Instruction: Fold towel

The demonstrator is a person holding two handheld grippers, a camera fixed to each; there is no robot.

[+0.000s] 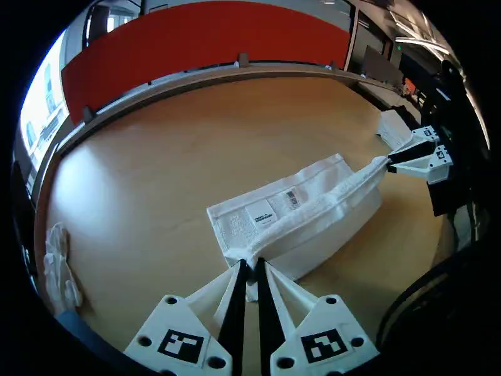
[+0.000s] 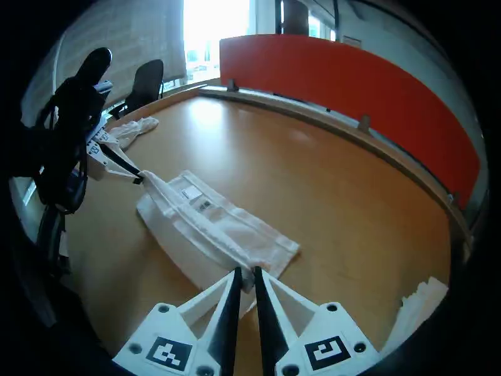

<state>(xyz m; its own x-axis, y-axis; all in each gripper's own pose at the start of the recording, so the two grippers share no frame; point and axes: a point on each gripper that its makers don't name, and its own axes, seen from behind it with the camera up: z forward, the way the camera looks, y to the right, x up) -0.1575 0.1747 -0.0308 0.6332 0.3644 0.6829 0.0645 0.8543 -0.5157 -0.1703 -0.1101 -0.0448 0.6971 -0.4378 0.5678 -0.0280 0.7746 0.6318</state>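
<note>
Wooden table, red partition behind, crumpled cloth apart from towel

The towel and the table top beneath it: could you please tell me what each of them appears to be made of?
The towel looks like white terry cotton, matte: a nubby pile shows along its lifted edge. The table top looks like wood or wood-look laminate, which one I cannot tell; it is smooth with a soft sheen, reflecting window light.

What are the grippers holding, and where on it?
Both hold the white terry towel: the left gripper pinches one end of its raised folded edge, the right gripper the opposite end.
</note>
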